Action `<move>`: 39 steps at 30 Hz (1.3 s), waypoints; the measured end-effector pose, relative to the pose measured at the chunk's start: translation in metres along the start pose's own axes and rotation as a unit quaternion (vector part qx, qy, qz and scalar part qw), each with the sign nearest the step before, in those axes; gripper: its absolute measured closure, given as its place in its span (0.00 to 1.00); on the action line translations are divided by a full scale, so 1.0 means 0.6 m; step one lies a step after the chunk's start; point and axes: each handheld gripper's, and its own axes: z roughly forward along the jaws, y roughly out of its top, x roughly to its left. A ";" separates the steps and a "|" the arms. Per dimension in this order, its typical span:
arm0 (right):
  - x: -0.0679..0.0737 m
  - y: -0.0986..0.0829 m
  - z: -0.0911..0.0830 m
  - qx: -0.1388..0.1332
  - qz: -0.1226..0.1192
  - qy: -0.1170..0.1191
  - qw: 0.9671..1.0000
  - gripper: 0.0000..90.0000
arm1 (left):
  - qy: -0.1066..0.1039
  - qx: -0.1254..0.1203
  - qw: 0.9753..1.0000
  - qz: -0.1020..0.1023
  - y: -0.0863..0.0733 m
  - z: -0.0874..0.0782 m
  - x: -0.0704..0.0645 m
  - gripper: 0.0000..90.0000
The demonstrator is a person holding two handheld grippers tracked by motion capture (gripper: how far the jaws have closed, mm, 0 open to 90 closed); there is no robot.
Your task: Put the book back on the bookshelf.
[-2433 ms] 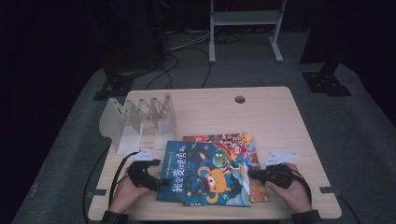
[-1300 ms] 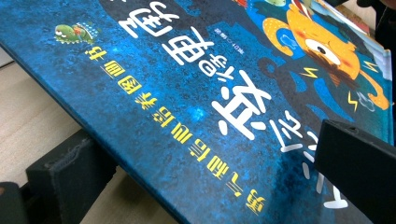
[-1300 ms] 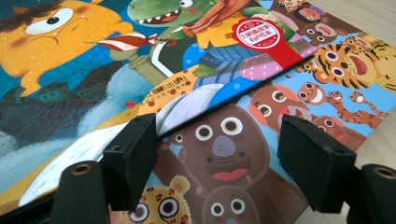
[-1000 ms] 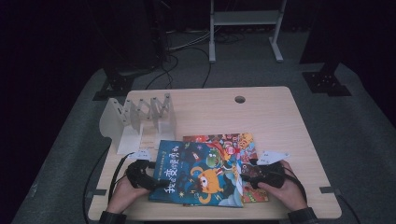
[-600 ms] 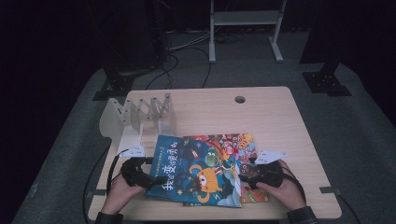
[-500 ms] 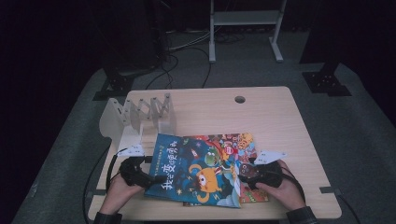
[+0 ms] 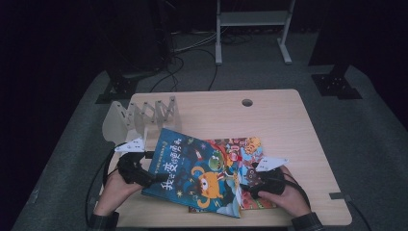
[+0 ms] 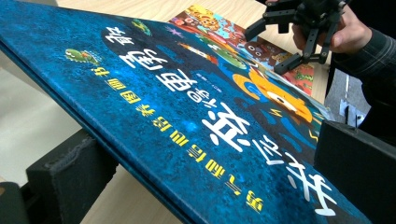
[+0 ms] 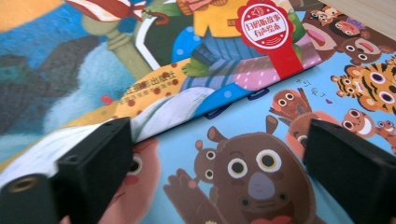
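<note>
A blue picture book point(image 7: 197, 175) lies slanted across the front of the table, its left side raised. My left gripper point(image 7: 150, 178) is shut on that left edge. In the left gripper view one jaw sits under the blue book point(image 8: 187, 116) and the other on its cover, with my left gripper point(image 8: 210, 186) around the edge. Under it lie colourful picture books point(image 7: 240, 147). My right gripper point(image 7: 249, 185) hovers open over them; my right gripper point(image 9: 224, 163) straddles a bear-covered book point(image 9: 252, 172) beside a red-stickered book point(image 9: 219, 51).
A pale wooden book rack point(image 7: 139, 115) with several slots stands at the table's back left. The wooden table point(image 7: 288, 125) has a cable hole point(image 7: 247, 102) near its far edge. Dark stands and cables lie on the floor beyond.
The blue book's left side has risen off the table and the book has swung clockwise. My left gripper moved with it; my right gripper crept left over the lower books.
</note>
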 end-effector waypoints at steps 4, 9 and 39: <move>0.001 0.001 0.005 0.000 0.003 -0.002 1.000 0.02 | -0.003 0.003 1.000 0.007 0.014 -0.007 -0.006 0.00; 0.003 0.002 0.004 0.005 0.004 -0.004 1.000 0.02 | -0.006 0.002 1.000 0.018 0.029 -0.012 -0.013 0.00; 0.015 0.011 0.008 0.022 0.001 -0.002 1.000 0.02 | -0.028 0.051 0.998 0.036 0.151 -0.005 -0.004 0.30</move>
